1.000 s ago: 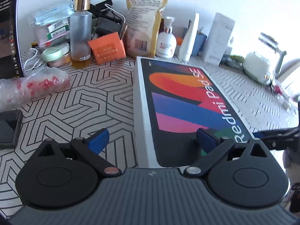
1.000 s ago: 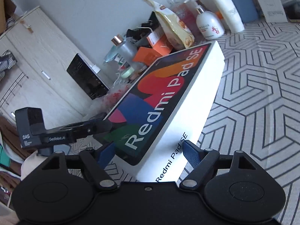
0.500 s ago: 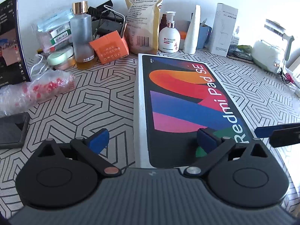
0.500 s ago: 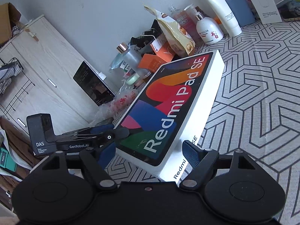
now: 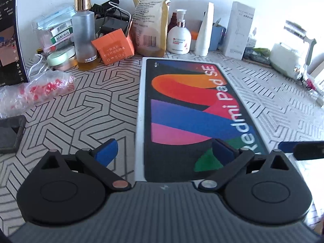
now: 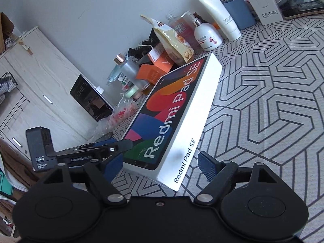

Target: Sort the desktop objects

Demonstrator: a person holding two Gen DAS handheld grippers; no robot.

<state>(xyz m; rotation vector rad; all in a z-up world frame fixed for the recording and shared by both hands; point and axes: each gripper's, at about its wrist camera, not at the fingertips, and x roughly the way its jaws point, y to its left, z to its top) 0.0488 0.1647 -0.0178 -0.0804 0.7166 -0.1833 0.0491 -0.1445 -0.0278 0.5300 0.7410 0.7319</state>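
A flat Redmi Pad SE box (image 5: 188, 109) with a colourful lid lies on the patterned desk; it also shows in the right wrist view (image 6: 174, 117). My left gripper (image 5: 164, 151) is open, its fingers spread across the box's near left corner, one finger over the lid. My right gripper (image 6: 160, 166) is open, its fingers straddling the box's near right corner, not touching it. The left gripper's fingers (image 6: 97, 147) show at that box end in the right wrist view.
Along the back wall stand a frosted bottle (image 5: 84, 32), an orange carton (image 5: 113, 46), a tan pouch (image 5: 150, 18), a white pump bottle (image 5: 179, 38), a white tube (image 5: 204, 32) and a white box (image 5: 239, 30). A plastic bag of red bits (image 5: 34, 91) and a tablet (image 5: 8, 40) are at left.
The box has come down level onto the desk. Both grippers have drawn back a little from its near end and stay open.
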